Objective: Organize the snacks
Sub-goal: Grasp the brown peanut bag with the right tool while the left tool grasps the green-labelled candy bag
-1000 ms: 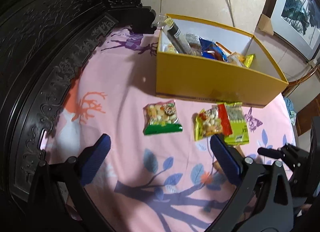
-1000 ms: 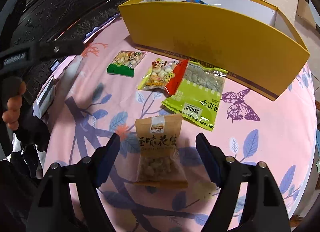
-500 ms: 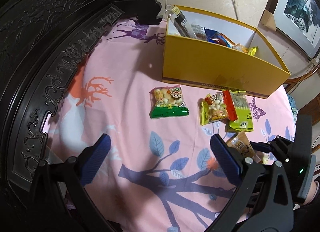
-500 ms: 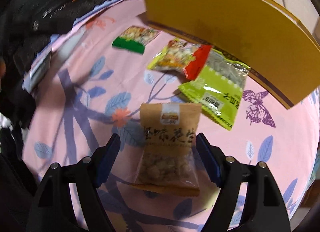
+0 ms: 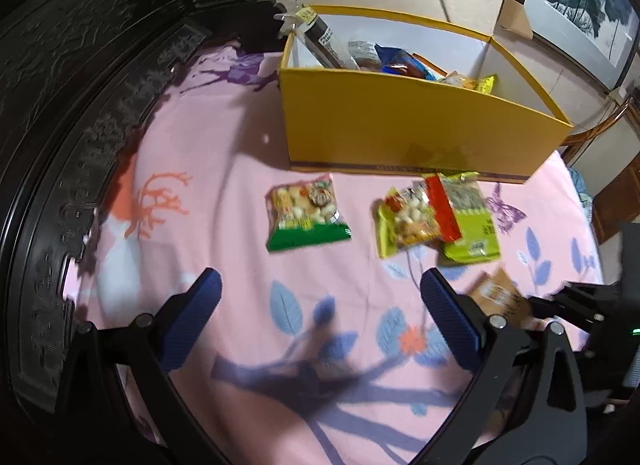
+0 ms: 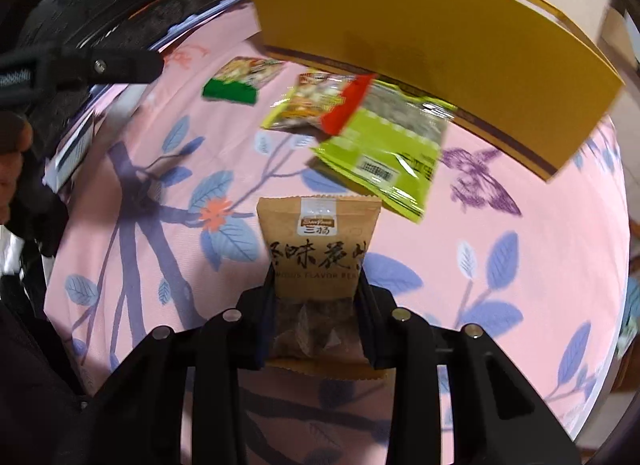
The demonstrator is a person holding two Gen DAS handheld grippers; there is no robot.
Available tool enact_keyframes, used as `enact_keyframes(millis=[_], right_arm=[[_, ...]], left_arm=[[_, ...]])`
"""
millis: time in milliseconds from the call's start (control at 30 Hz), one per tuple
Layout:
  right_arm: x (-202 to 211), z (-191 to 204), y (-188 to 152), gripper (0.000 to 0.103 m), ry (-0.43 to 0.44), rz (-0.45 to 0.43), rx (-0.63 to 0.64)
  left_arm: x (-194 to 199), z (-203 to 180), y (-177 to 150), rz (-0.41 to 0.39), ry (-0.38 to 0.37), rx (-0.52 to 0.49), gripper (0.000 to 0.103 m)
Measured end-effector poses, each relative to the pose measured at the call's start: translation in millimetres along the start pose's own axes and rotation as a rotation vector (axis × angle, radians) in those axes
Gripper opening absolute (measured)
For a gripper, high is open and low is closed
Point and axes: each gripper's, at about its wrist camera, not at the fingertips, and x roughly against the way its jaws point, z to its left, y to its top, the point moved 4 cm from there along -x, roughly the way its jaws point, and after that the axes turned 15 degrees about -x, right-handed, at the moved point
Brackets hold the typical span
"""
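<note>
A pink cloth printed with blue leaves and purple branches (image 5: 240, 185) fills most of both views, edged at the left by dark carved wooden furniture (image 5: 80, 85). In the upper middle of the left wrist view stands an open yellow cardboard box (image 5: 400, 133) with several snack packets already inside. On the cloth just below the box lie a lime-green seed packet (image 6: 384, 153), a yellow-and-red snack packet (image 5: 412, 221) overlapping its left edge, and, apart to the left, a green-bottomed clear packet of mixed snacks (image 5: 304, 217).

The left gripper (image 5: 320, 313) hangs over bare cloth at the bottom of its view, blue pads spread wide with nothing between them. The right gripper (image 6: 316, 305), low in its own view, is closing its jaws on a brown kraft-paper peanut packet (image 6: 318, 241), whose sides are pinched inward between the fingers, its printed top pointing toward the box.
</note>
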Motion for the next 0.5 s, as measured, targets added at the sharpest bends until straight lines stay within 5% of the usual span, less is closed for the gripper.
enact_keyframes(millis=[133, 500], right_arm=[[0, -8, -2, 0.035, 0.002, 0.012, -0.064], [-3, -6, 1, 0.036, 0.008, 0.021, -0.064]], left_arm=[[-34, 12, 12, 0.049, 0.042, 0.031, 0.101], [-99, 28, 37, 0.155, 0.004, 0.230, 0.101]])
